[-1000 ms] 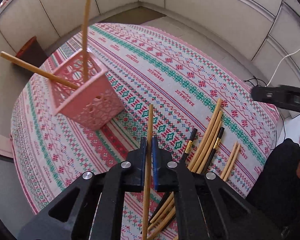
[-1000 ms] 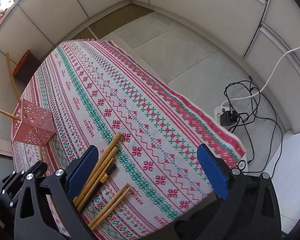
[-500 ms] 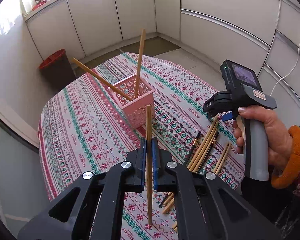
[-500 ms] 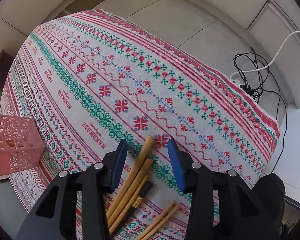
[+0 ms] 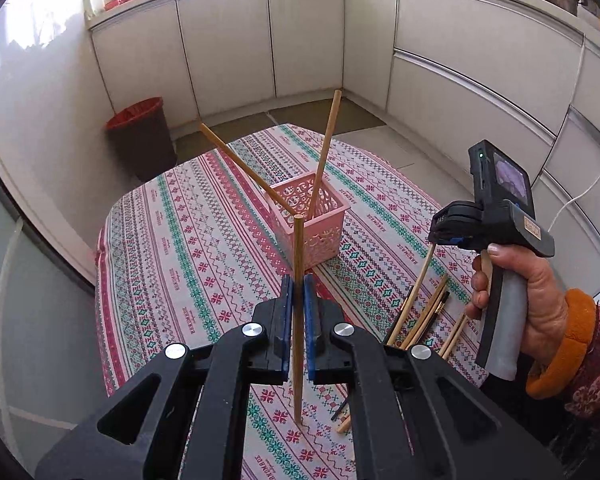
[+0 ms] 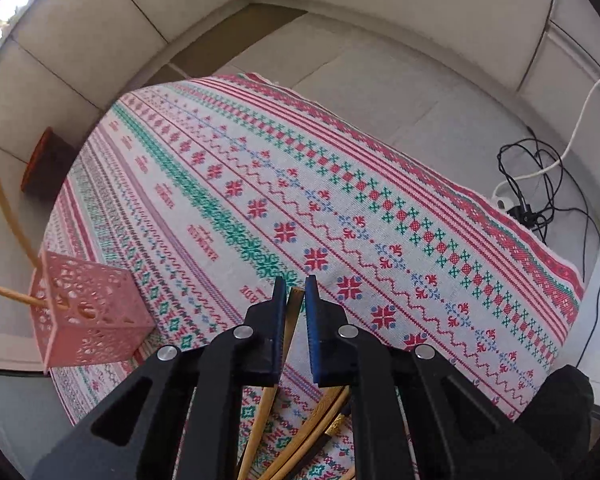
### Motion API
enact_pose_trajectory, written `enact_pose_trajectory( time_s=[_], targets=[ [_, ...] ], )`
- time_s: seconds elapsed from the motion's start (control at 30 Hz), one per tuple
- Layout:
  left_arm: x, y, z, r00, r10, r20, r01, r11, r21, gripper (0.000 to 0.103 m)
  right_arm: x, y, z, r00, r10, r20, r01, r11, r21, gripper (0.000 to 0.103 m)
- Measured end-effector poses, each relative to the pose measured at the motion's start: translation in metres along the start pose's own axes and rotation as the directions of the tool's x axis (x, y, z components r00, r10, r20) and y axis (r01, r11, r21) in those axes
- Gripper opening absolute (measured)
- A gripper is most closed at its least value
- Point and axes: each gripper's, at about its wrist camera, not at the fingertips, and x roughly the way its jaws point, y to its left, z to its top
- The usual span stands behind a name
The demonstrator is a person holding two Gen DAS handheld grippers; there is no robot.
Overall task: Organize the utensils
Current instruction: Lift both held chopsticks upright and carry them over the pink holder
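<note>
Left gripper: black frame, blue pads pressed on an upright wooden chopstick; the stick's lower part runs behind the frame, and its tip appears to touch the cloth.

Right gripper: blue pads nearly together around the top of a second wooden chopstick; whether the pads actually pinch it cannot be told. In the left view this stick slants up from the pile to the gripper.

Right hand: wrapped round a grey handle; orange cuff, sleeve cut off by the frame edge.

Pile of chopsticks: pale wood with some dark ones banded in gold, lying loose on the table, partly hidden behind both grippers; number unclear.

Basket: pink plastic, square, pierced walls, standing mid-table; two wooden chopsticks lean out of it in a V.

Tablecloth: woven, cross-stitch bands of red, green and blue.

Bin: dark, red rim, on the floor beyond the table.

Cables: black tangle and a white cord, on the floor.
</note>
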Motion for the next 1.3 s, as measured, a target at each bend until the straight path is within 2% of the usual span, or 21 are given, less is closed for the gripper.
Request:
enact_pose_trajectory(
  time_s=[0.1, 0.23, 0.47, 0.8, 1.13, 1.3],
  targets=[
    [-0.007, 0.000, 0.002, 1.000, 0.004, 0.020, -0.003, 1.000, -0.009, 0.005, -0.031, 0.006, -0.009, 0.996, 0.069, 0.061, -0.064, 0.995, -0.082, 0.010],
    [-0.019, -0.002, 0.004, 0.999, 0.002, 0.047, -0.001, 1.000, -0.018, 0.005, -0.077, 0.008, -0.019, 0.978, 0.173, 0.119, -0.146, 0.967, -0.206, 0.010],
    [-0.035, -0.002, 0.010, 0.996, 0.013, 0.090, -0.008, 0.998, -0.061, 0.005, -0.150, 0.022, -0.044, 0.940, 0.274, 0.203, -0.178, 0.903, -0.392, 0.009],
    [-0.054, -0.003, 0.026, 0.989, 0.011, 0.146, 0.003, 0.995, -0.098, 0.005, -0.213, 0.028, -0.050, 0.905, 0.349, 0.243, -0.192, 0.845, -0.499, 0.008],
    [-0.064, 0.005, 0.048, 0.979, 0.016, 0.202, 0.018, 0.986, -0.168, 0.005, -0.248, 0.027, -0.036, 0.889, 0.388, 0.242, -0.217, 0.824, -0.524, 0.008],
    [-0.073, 0.017, 0.073, 0.967, 0.032, 0.254, 0.024, 0.977, -0.214, 0.005, -0.274, 0.035, -0.021, 0.866, 0.427, 0.261, -0.235, 0.808, -0.540, 0.008]
  ],
)
